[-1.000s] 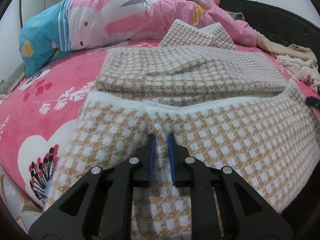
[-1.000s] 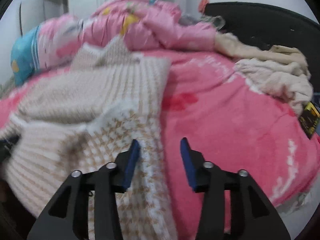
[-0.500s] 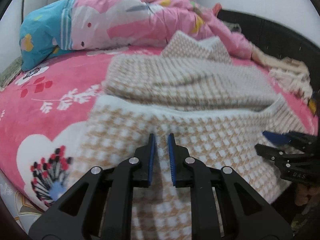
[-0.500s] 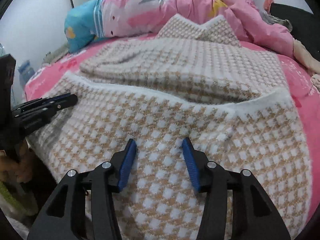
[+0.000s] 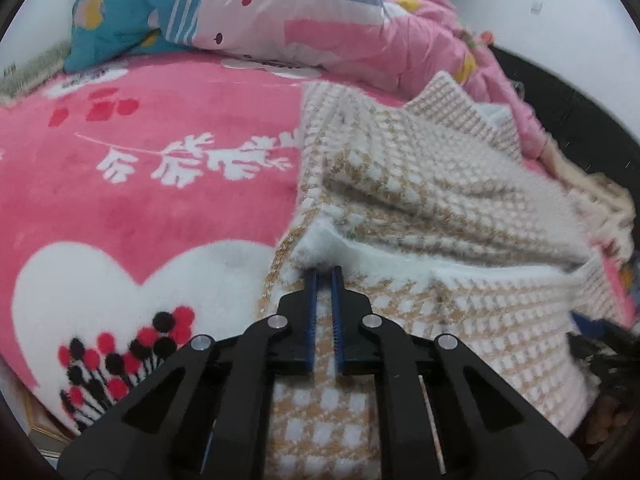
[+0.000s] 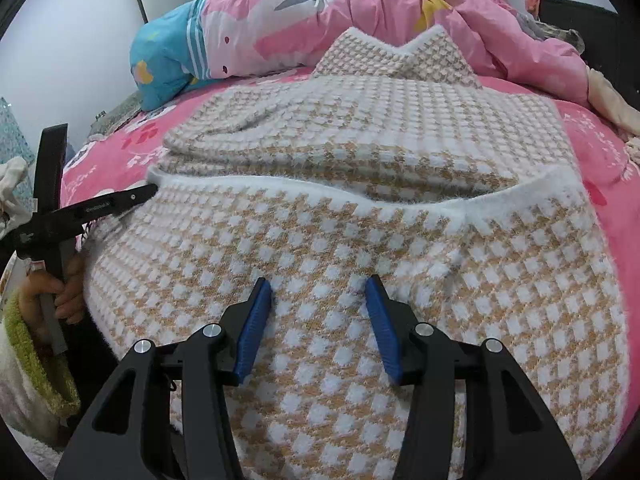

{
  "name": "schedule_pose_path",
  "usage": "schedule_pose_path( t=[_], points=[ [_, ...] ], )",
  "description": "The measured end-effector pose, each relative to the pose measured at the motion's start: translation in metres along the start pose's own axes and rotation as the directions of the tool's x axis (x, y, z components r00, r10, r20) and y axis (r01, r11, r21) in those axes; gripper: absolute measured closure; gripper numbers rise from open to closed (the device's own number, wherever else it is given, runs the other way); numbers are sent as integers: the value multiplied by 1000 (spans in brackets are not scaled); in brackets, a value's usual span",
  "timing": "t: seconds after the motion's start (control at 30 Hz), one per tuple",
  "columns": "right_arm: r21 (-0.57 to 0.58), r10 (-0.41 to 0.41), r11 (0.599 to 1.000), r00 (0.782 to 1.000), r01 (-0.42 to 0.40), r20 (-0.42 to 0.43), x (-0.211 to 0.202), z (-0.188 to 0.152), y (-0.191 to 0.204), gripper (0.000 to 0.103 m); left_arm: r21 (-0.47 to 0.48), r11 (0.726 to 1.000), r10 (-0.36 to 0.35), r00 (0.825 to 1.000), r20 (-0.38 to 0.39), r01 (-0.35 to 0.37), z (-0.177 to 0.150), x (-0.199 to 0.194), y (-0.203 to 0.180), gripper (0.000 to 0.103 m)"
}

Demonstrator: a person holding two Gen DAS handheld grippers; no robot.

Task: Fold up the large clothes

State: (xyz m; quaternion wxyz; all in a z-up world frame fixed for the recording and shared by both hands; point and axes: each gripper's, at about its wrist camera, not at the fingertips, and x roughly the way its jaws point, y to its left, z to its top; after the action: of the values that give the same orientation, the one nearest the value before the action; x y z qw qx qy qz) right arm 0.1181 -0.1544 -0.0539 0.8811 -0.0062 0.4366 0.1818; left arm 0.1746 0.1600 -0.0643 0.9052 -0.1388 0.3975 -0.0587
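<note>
left gripper (image 5: 325, 276) black plastic frame, triangular cutouts, silver screws, blue ribbed pads, right gripper (image 6: 319, 292) same build, bare-skinned left hand (image 6: 60, 292) on handle, lime-green fuzzy cuff, white sleeve

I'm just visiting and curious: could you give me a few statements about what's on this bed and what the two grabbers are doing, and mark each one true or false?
1. The left gripper is pinching the checked sweater at its white edge. True.
2. The right gripper is clamped on fabric. False: its jaws stand open above the sweater.
3. The blanket is plain blue. False: it is pink with white patterns.
4. A pink quilt is heaped behind the sweater. True.
</note>
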Motion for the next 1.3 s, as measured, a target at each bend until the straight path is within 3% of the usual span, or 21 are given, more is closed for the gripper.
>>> schedule_pose_path(
  t=[0.07,0.13,0.2,0.3,0.37,0.47,0.5,0.6,0.67,0.77,0.83,0.9,1.03,1.07,1.13,1.2,1.3],
  points=[
    [8,8,1000,1000,-8,2,0,0,0,55,-81,995,-57,998,-4,57,3,-12,12,95],
    [9,9,1000,1000,-9,2,0,0,0,55,-116,991,-60,998,29,63,3,-34,17,92],
    [10,8,1000,1000,-9,3,0,0,0,55,-101,994,-30,998,63,36,1,-58,13,90],
    [10,10,1000,1000,-10,3,1,0,0,55,-60,993,-95,992,78,100,-9,-89,3,87],
    [10,9,1000,1000,-9,3,0,0,0,55,4,993,-118,992,38,118,-23,-94,-10,85],
    [10,10,1000,1000,-10,2,1,0,-1,55,73,996,51,995,-81,-45,-49,-69,-13,84],
    [10,10,1000,1000,-11,1,1,0,-1,55,41,997,66,989,-134,-61,-56,-55,-6,87],
    [18,16,1000,1000,-16,-2,1,1,-2,55,-26,999,43,996,-80,-45,-49,-71,-7,87],
    [34,25,999,1000,-25,-3,1,1,-3,55,20,997,70,998,0,-70,-38,-88,-27,83],
    [44,26,999,1000,-26,1,0,0,-4,54,123,992,-2,999,42,-3,-28,-96,-71,74],
    [65,39,997,999,-38,-1,-7,2,-6,54,189,982,-31,999,20,27,-31,-91,-98,66],
    [104,44,993,999,-47,32,-26,4,-14,54,263,965,-1,999,-38,11,-37,-68,-126,64],
    [133,-102,987,989,88,107,-60,2,-37,54,259,966,51,992,-116,-19,-52,-36,-137,61],
    [148,-171,977,981,157,90,-61,1,-48,54,243,970,42,993,-113,-14,-52,-37,-134,61],
    [177,-286,942,958,285,-23,-41,-8,-76,54,227,974,28,992,-123,1,-51,-39,-131,61],
    [179,-255,950,967,255,-23,-29,-17,-86,55,218,976,16,991,-132,14,-51,-41,-130,60],
    [135,-326,935,945,327,-33,-36,-8,-67,55,225,974,28,990,-135,3,-54,-45,-130,60]
  ],
)
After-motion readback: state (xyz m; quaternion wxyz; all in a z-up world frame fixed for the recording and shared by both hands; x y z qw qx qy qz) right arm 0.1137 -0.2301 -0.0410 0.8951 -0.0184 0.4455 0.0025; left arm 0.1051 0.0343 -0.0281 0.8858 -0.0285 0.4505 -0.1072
